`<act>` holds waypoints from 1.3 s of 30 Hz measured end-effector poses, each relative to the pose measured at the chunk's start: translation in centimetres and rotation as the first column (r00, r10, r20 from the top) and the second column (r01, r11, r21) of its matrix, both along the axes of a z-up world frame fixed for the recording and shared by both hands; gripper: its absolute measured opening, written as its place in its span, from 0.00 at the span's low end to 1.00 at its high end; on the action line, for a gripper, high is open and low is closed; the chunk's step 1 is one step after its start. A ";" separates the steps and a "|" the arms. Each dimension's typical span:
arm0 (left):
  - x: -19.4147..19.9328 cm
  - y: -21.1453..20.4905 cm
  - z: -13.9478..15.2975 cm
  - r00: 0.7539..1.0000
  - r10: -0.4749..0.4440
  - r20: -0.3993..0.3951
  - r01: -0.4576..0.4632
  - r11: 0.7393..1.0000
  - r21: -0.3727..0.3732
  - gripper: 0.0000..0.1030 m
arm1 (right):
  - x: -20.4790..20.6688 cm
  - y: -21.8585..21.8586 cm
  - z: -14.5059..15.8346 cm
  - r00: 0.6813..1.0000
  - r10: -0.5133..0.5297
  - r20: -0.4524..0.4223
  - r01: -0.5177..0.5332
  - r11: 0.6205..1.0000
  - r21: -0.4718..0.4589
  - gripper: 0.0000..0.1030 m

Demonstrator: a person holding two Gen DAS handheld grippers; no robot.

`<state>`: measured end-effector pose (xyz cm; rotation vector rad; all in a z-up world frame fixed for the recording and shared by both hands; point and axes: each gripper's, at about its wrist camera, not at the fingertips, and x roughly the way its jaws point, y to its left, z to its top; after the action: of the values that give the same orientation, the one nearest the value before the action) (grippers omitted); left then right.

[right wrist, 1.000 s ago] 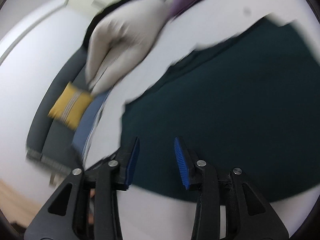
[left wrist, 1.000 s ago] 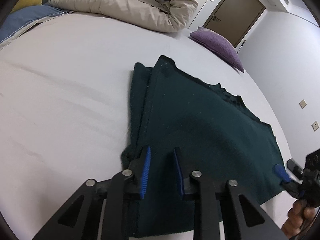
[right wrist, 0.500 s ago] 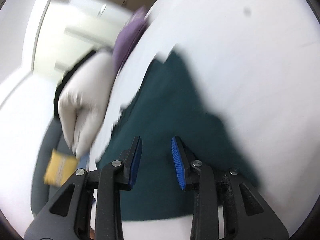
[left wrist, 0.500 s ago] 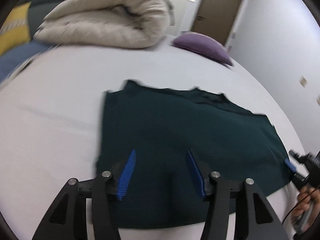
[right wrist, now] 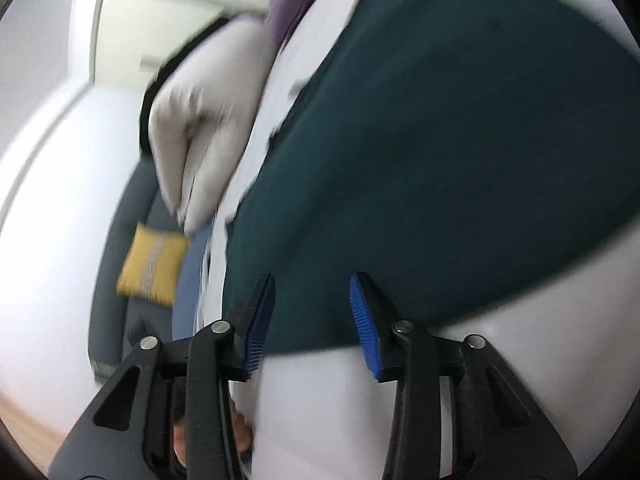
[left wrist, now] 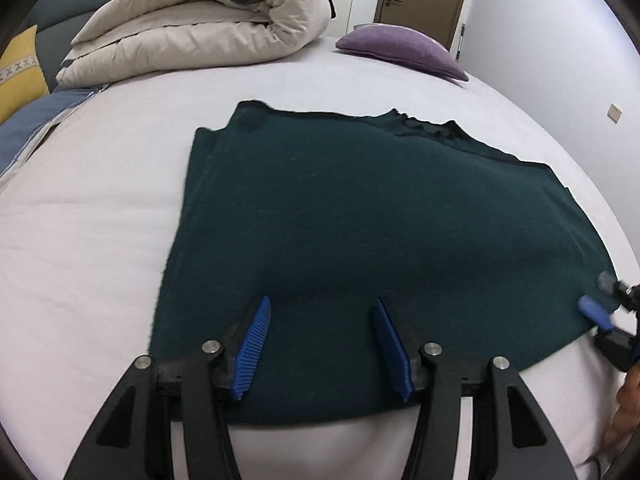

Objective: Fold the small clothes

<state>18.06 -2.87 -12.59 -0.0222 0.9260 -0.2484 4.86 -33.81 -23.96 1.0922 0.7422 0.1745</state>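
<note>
Hovering wide open, your left claw [left wrist: 320,344] has the green cloth [left wrist: 360,220] right under and ahead, lying longways across. Your right claw [right wrist: 312,320], open too, waits at its side edge.

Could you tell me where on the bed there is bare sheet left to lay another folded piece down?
The widest bare sheet lies left of the dark green garment, below the rolled duvet. A narrower strip runs between garment and purple pillow. The near edge is crowded by the left gripper and right gripper.
</note>
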 end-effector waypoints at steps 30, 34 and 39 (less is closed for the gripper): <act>0.1 -1.0 -0.7 1.000 -0.019 0.005 0.019 0.998 0.066 0.61 | 11.6 -2.0 3.0 0.997 -0.073 -0.004 0.072 0.987 -0.144 0.41; 0.0 -0.8 -0.3 1.000 -0.024 0.002 0.024 0.999 0.046 0.61 | 8.5 -6.3 3.4 0.982 -0.188 0.009 0.187 0.972 -0.143 0.42; -0.5 0.7 2.1 1.000 0.013 0.020 -0.012 1.000 -0.027 0.61 | 2.8 -10.1 6.1 0.941 -0.337 0.010 0.329 0.909 -0.256 0.54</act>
<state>17.55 -2.18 -10.45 -0.0505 0.9022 -0.2489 7.67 -43.92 -17.81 0.9607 0.5791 -0.2276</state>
